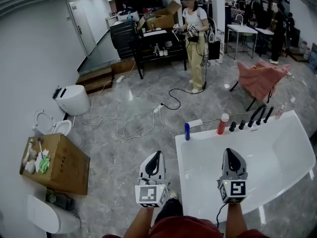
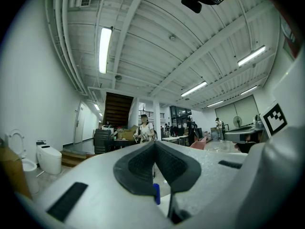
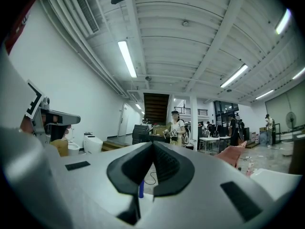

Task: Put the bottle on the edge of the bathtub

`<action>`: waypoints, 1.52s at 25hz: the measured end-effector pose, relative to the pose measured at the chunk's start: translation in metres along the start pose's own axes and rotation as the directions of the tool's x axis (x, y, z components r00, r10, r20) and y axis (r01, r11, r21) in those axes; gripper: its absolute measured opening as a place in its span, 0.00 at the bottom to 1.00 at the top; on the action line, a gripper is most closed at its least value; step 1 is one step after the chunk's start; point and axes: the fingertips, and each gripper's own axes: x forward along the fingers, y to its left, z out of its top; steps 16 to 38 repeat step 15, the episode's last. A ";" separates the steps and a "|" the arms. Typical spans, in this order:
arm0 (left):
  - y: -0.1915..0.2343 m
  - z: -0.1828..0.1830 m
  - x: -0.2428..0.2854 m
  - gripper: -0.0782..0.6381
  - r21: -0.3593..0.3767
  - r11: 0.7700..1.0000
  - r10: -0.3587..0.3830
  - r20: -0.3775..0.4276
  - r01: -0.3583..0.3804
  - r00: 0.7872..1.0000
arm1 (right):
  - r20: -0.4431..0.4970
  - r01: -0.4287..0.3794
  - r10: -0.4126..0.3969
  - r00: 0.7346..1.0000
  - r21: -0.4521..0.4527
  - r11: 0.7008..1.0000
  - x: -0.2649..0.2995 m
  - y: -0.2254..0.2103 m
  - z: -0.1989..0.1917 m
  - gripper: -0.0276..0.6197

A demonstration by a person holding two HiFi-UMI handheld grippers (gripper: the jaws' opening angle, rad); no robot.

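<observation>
Over the grey marbled stone floor (image 1: 138, 148), the glossy white bathtub (image 1: 205, 134) fills the lower right of the head view, and both tools hang at its near end. The left gripper (image 1: 157, 153) is beside the tub's outer wall and the right gripper (image 1: 231, 151) is above the basin. In each gripper view the 2 dark ribbed pads meet with nothing between them, so both tools are fully closed and empty. On the far rim stands a red plastic bottle with a white cap (image 1: 223, 124), upright beside the black tap fittings. At the rim's left corner stands a slim blue plastic bottle (image 1: 187, 131), also upright and well apart from both tools. Both gripper views line up on the blue one, so it is probably the task's bottle, and it sits on the edge already. The placing step looks finished; if anything is left, the next move is only to check that the bottle stands steady without knocking it.
</observation>
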 end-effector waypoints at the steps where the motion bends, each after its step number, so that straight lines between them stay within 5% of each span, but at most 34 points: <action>1: 0.001 0.000 -0.001 0.11 -0.001 1.000 0.002 0.000 -0.002 1.000 | 0.000 -0.001 0.001 1.000 0.000 1.000 0.000 0.001 0.001 0.04; 38: 0.009 0.003 -0.006 0.11 -0.002 1.000 0.011 0.011 -0.011 1.000 | 0.003 -0.004 0.004 1.000 0.001 1.000 0.001 0.005 0.002 0.04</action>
